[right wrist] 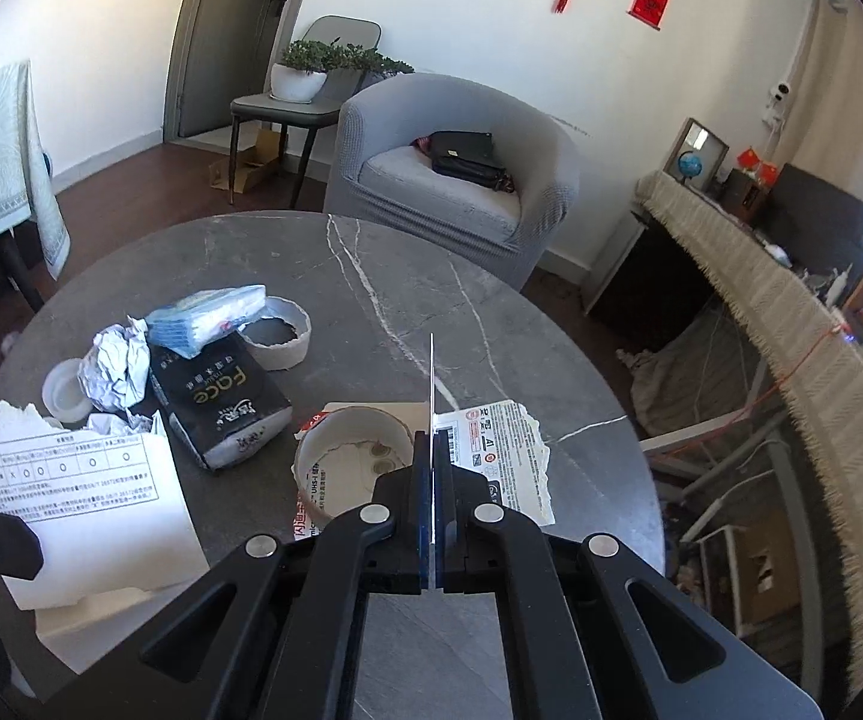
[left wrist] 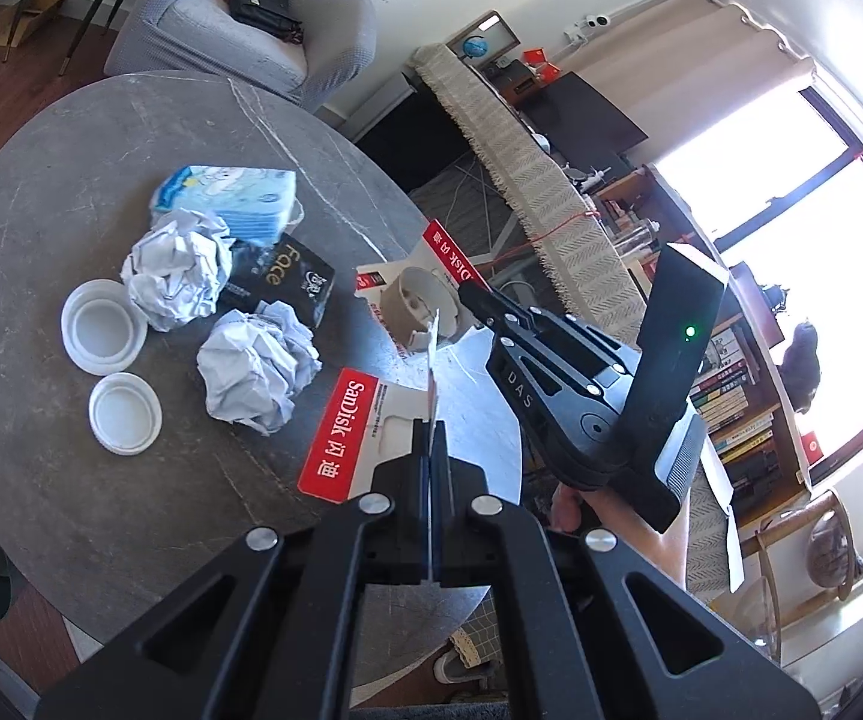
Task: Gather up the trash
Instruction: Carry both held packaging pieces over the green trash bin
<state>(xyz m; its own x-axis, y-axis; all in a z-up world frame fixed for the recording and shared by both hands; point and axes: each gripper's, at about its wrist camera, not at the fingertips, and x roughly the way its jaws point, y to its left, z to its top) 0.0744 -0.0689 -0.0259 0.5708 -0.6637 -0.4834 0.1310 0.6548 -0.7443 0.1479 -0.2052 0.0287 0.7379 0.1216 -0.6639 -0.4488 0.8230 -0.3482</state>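
Both grippers pinch thin torn card, each seen edge-on. The left gripper point(left wrist: 431, 462) is clamped on a red-and-white SanDisk card piece point(left wrist: 353, 438); the right gripper point(right wrist: 433, 468) is clamped on another torn piece point(right wrist: 432, 396), both above the round grey marble table point(right wrist: 371, 264). Crumpled paper balls point(left wrist: 257, 366) sit mid-table; the sheet's point(right wrist: 83, 498) small print is unreadable.

Right gripper point(right wrist: 432, 480) jaws pinch a torn card point(right wrist: 432, 384) edge-on above the table point(right wrist: 371, 276).
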